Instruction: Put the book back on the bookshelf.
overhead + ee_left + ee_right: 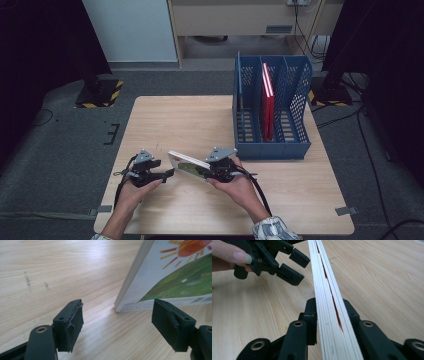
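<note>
The right gripper (329, 322) has its jaws clamped on the page edge of a thin picture book (325, 290), one pad pressed on each cover. In the high view this gripper (212, 170) holds the book (187, 166) above the near part of the wooden table (165, 120), the book reaching out to the left towards the other hand.

The left gripper (117, 320) has its jaws apart with nothing between them. The book's lower corner (160, 277), with a sun and green hill on its cover, stands just beyond and between the two pads without touching them. In the high view this gripper (167, 173) points right, its tips just beside the book's free end.

Farther back on the right of the table stands a blue file rack (250, 100) with several slots. A red book (267, 100) stands upright in a middle slot; the slots on either side look empty.
</note>
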`<state>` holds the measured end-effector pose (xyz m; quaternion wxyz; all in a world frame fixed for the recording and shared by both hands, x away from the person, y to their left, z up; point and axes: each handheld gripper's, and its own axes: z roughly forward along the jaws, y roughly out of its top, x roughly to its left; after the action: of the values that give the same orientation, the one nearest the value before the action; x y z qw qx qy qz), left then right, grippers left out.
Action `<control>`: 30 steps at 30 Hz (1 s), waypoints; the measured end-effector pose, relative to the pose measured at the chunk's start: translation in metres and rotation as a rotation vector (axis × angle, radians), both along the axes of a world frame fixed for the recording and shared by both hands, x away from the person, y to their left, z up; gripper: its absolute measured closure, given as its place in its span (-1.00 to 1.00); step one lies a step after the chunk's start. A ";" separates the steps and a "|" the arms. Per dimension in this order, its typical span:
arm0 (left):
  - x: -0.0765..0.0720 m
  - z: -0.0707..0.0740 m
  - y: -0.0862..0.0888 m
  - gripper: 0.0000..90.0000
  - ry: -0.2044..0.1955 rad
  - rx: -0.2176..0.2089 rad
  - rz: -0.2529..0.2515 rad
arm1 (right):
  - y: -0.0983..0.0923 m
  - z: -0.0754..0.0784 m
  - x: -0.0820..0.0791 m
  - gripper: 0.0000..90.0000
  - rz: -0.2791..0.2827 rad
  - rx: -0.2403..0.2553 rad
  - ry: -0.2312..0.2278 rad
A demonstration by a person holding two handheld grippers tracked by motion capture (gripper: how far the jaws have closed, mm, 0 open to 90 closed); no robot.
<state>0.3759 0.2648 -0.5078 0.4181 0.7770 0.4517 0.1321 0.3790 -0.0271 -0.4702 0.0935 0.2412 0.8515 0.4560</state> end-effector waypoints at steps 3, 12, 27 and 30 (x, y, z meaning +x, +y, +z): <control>0.002 -0.001 0.005 -0.50 -0.001 0.038 0.024 | 0.000 0.000 0.000 0.66 -0.003 -0.002 -0.003; 0.007 -0.006 0.016 -0.80 0.020 0.130 0.093 | 0.001 0.001 -0.002 0.68 -0.023 0.002 -0.006; 0.012 -0.014 0.028 -0.91 0.029 0.237 0.135 | -0.005 0.006 -0.004 0.69 -0.066 0.014 -0.003; 0.014 -0.015 0.027 -0.92 0.021 0.242 0.132 | -0.009 0.009 -0.005 0.69 -0.076 0.028 -0.009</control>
<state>0.3895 0.2915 -0.5227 0.3072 0.7916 0.4870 0.2048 0.3742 -0.0360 -0.4612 0.1115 0.2727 0.8347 0.4652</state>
